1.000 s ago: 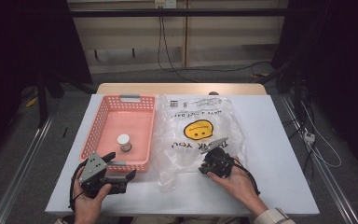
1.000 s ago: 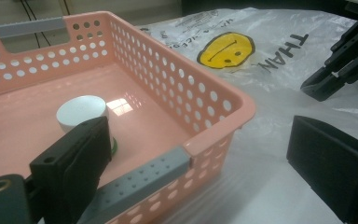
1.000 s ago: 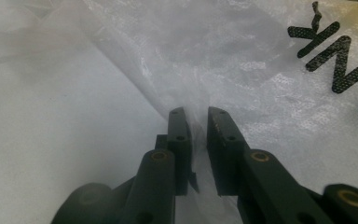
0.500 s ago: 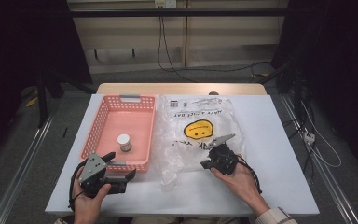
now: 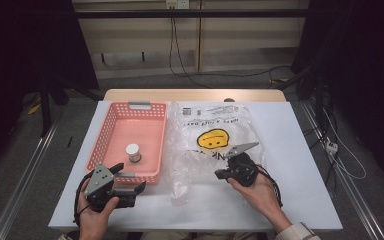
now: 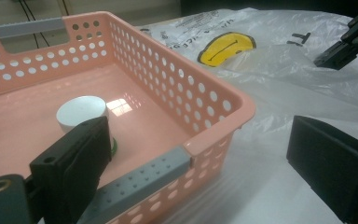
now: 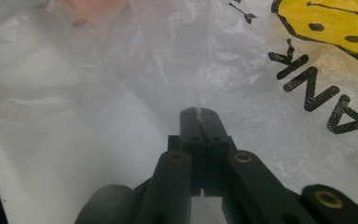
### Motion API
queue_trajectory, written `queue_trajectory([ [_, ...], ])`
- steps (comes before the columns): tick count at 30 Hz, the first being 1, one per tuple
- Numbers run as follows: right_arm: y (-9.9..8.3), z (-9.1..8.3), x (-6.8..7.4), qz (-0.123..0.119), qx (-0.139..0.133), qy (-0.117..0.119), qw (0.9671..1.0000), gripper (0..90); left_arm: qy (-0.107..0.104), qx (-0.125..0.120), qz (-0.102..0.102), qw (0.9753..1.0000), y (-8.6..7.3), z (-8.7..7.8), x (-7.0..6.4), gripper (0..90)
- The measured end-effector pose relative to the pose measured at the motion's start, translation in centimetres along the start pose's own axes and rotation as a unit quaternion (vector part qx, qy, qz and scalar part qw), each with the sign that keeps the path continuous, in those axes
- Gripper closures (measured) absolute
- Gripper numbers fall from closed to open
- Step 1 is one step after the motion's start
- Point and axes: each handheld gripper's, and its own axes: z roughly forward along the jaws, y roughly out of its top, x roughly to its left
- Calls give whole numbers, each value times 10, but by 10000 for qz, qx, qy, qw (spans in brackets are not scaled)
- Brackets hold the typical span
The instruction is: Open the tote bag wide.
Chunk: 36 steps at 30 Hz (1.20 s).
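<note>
A clear plastic bag (image 5: 215, 135) with a yellow smiley face and black lettering lies flat on the white table, right of a pink perforated basket (image 5: 102, 145). A small jar with a white lid (image 5: 132, 151) stands inside the basket. My right gripper (image 5: 219, 175) rests on the bag's near part and is shut on a thin pinch of the film (image 7: 200, 116). My left gripper (image 5: 129, 178) is open at the basket's near right corner (image 6: 196, 140), one jaw inside the basket near the jar (image 6: 81, 112), the other outside over the bag's edge (image 6: 270, 70).
The table's near edge runs just behind both hands. A wooden strip (image 5: 195, 95) borders the far side of the table, with cables on the floor beyond. The right gripper (image 6: 349, 39) appears far off in the left gripper view.
My right gripper has shifted slightly to the right and away from me, drawing the pinched film with it. The left gripper has stayed put.
</note>
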Motion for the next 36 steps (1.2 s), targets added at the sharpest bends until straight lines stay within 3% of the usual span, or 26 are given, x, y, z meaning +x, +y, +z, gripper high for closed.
queue_trajectory([
  [9,-1,-6,-1,87,-120,33,9999,900,1,6,4,10000,0,0,0,63],
  [10,0,-7,0,57,-163,-90,9998,900,1,11,4,10000,0,0,0,63],
  [17,4,-14,1,-33,-375,-210,9991,900,-3,15,12,10000,0,0,0,63],
  [19,5,-16,0,18,-494,-152,9987,840,-4,12,16,10000,0,0,0,63],
  [20,6,-18,-1,59,-545,-156,9984,900,-3,14,19,10000,0,0,0,63],
  [24,5,-19,-4,112,-556,-167,9983,900,-3,15,15,10000,0,0,0,63],
  [28,5,-17,-6,131,-537,-329,9979,900,0,10,8,10000,0,0,0,63],
  [36,10,-23,-10,134,-818,-337,9960,900,-4,18,15,10000,0,1,0,63],
])
